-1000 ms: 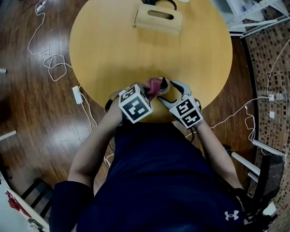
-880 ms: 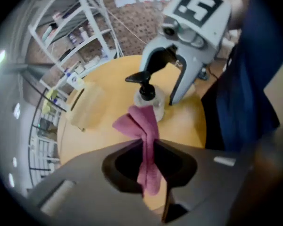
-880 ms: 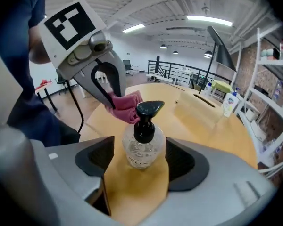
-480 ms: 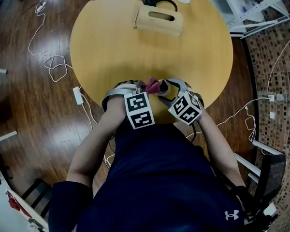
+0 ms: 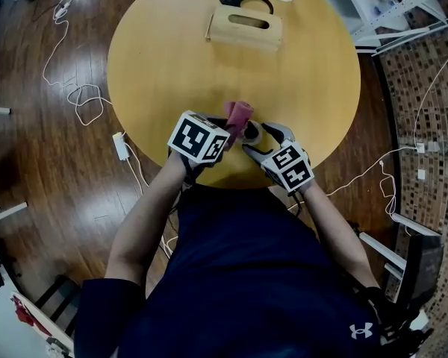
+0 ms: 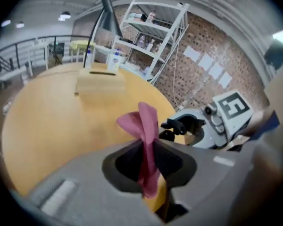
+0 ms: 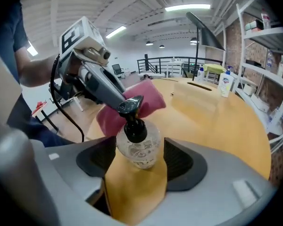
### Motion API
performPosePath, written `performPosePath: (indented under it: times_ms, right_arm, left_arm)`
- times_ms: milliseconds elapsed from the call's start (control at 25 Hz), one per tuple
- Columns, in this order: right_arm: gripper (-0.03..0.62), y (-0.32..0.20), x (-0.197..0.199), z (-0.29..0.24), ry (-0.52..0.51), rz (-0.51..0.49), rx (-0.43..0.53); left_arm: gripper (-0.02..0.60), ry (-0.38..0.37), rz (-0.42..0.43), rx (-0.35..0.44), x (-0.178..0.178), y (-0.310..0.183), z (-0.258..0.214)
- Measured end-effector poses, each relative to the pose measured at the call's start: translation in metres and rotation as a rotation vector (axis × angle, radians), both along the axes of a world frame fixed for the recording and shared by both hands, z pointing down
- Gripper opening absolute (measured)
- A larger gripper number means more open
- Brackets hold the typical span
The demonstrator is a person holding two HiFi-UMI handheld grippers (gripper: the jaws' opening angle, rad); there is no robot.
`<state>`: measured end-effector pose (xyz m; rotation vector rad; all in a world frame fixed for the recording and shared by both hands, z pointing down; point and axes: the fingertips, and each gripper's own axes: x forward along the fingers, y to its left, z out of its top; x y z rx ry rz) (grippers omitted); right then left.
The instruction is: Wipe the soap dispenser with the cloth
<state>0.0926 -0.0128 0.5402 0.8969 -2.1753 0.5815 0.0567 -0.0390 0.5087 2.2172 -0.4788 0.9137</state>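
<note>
While right gripper jaws clamp the soap dispenser, left gripper jaws pinch the cloth.

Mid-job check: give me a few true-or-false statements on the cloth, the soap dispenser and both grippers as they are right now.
1. The left gripper is clamped on the pink cloth. True.
2. The soap dispenser lies on its side. False: it stands upright, with its black pump on top.
3. The right gripper is empty. False: its jaws hold the dispenser's clear body.
4. A wooden box with a slot sits at the far side of the round table. True.
5. The cloth is draped over the wooden box. False: it is held up beside the dispenser's pump.
</note>
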Motion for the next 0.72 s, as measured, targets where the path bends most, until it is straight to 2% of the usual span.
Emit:
performPosePath:
  times_ms: [80, 200, 400, 520, 640, 720]
  right_arm:
    - [0.324, 0.001, -0.004, 0.004, 0.045, -0.023, 0.01]
    - [0.318, 0.001, -0.008, 0.007, 0.119, -0.081, 0.029]
    - [0.316, -0.004, -0.007, 0.006, 0.134, -0.158, 0.033]
    - [0.316, -0.003, -0.007, 0.004, 0.135, -0.243, 0.055]
    - [0.318, -0.002, -0.006, 0.003, 0.15, -0.322, 0.071]
    - [0.321, -0.002, -0.006, 0.002, 0.155, -0.327, 0.081]
  left_arm:
    - [0.063, 0.064, 0.008, -0.087, 0.007, 0.008, 0.004]
    - [0.061, 0.124, 0.03, -0.168, 0.009, 0.018, -0.001]
    - [0.061, 0.123, 0.107, -0.232, 0.01, 0.037, 0.0]
    - [0.061, 0.159, 0.029, -0.261, 0.012, 0.028, 0.003]
    - [0.061, 0.226, -0.111, -0.305, 0.007, 0.01, 0.006]
    - [0.061, 0.253, -0.196, -0.316, -0.003, -0.002, 0.01]
